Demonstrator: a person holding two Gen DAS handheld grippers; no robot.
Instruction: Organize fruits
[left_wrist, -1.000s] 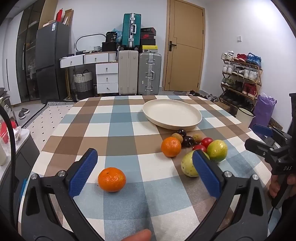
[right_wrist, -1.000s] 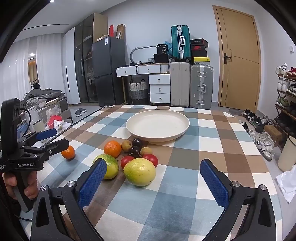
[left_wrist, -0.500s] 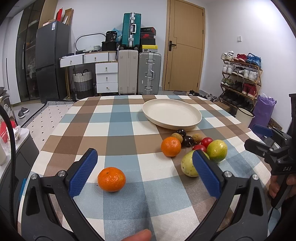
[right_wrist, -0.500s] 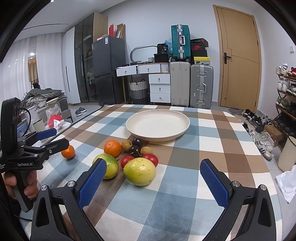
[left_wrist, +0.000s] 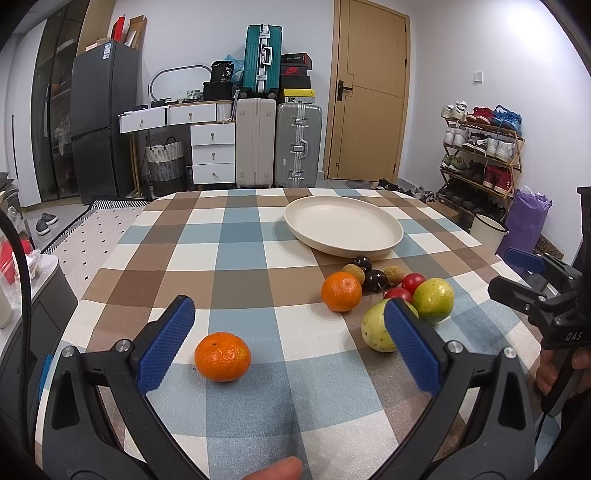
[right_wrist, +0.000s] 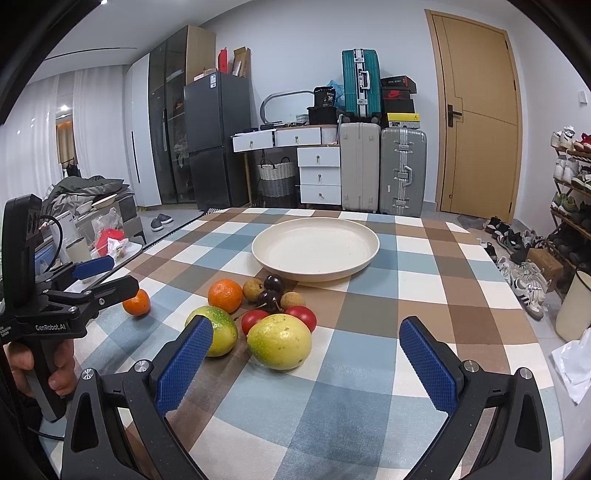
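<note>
Left gripper (left_wrist: 288, 343) and right gripper (right_wrist: 304, 356) both gape empty above the checked-cloth desk (left_wrist: 240, 258), fruit untouched.

A table covered by a checked cloth of blue, brown and white squares (left_wrist: 240, 266) fills the lower half of both views. Toward its far side, right of centre, sits a wide, shallow cream plate (left_wrist: 343, 227). Just in front of the plate lies a cluster: an orange mandarin (left_wrist: 341, 291), dark cherries (left_wrist: 375, 277), small brown longans (left_wrist: 354, 271), red cherry tomatoes (left_wrist: 413, 283) and two yellow-green round fruits (left_wrist: 433, 300). A second orange mandarin (left_wrist: 222, 356) lies apart, lower centre-left.
</note>
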